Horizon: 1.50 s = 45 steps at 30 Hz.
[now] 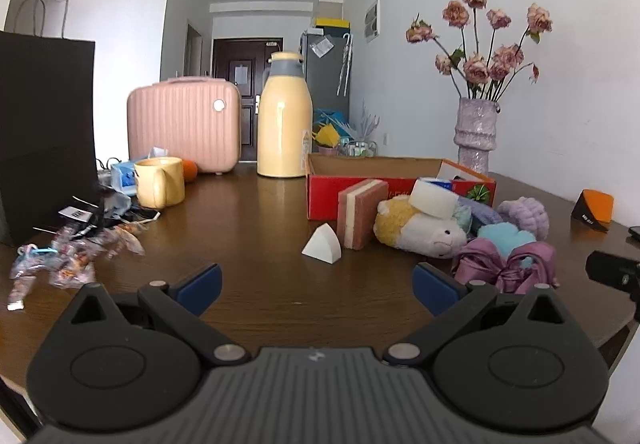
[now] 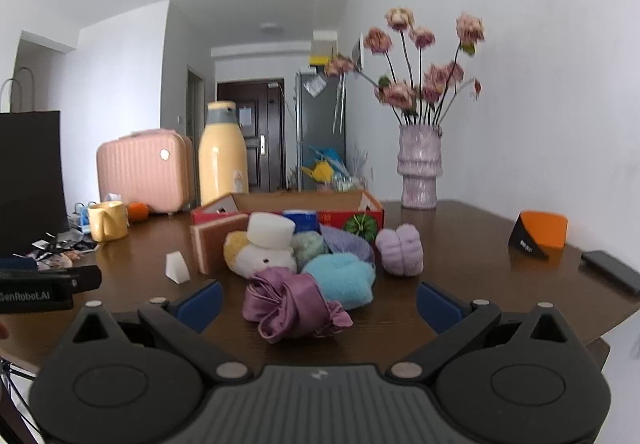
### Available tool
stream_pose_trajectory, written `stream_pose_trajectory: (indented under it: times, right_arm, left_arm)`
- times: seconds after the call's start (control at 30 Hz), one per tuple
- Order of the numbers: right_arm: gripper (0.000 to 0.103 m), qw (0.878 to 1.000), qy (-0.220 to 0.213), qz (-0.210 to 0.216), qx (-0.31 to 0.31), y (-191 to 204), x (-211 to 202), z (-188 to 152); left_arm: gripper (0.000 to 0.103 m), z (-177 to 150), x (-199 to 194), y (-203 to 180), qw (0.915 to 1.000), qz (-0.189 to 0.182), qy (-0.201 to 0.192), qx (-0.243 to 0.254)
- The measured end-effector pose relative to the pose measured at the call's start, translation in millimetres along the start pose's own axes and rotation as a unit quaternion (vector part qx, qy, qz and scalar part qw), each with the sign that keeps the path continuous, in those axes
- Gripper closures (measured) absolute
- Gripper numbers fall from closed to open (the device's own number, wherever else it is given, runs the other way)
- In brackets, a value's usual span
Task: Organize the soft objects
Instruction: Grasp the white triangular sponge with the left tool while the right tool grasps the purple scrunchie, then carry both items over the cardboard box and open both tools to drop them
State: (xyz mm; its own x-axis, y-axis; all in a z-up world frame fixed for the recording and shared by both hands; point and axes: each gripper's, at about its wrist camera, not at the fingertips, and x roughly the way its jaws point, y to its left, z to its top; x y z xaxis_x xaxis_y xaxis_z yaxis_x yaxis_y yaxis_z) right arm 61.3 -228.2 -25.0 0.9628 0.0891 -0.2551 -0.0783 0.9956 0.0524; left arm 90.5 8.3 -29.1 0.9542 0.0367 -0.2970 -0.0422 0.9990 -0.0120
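Note:
A pile of soft things lies on the brown table in front of an open red cardboard box (image 1: 400,179) (image 2: 280,213). It holds a purple satin bow (image 2: 292,304) (image 1: 504,264), a light blue plush (image 2: 344,280), a white and yellow plush animal (image 1: 420,232) (image 2: 256,256), a white foam block (image 2: 270,230), a pink layered sponge (image 1: 360,211) (image 2: 212,244), a lilac fluffy scrunchie (image 2: 402,250) and a small white wedge sponge (image 1: 322,246) (image 2: 176,268). My left gripper (image 1: 316,288) is open and empty, left of the pile. My right gripper (image 2: 318,304) is open, the bow between its fingers.
A yellow thermos (image 1: 284,119), a pink case (image 1: 184,123), a yellow mug (image 1: 158,181) and a black paper bag (image 1: 44,135) stand at the left and back. Loose wrappers (image 1: 72,256) lie front left. A vase of dried roses (image 2: 420,167) and an orange and black stand (image 2: 538,236) are right.

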Motion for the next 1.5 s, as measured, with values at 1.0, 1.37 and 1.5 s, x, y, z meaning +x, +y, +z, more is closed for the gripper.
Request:
stream_pose_trajectory:
  times: [1.0,1.37,1.5]
  right_arm:
    - [0.058,0.977,0.132,0.158,-0.061,0,128,5]
    - [0.085,0.974,0.129,0.179,-0.054,-5,130,6]
    - [0.086,0.972,0.117,0.196,-0.053,-3,117,6]
  left_arm:
    - [0.032,41,192,10,0.9853,-0.080,0.147,0.037]
    - [0.072,34,201,9,0.9841,-0.061,0.158,0.052]
    - [0.075,38,180,7,0.9856,-0.072,0.144,0.053]
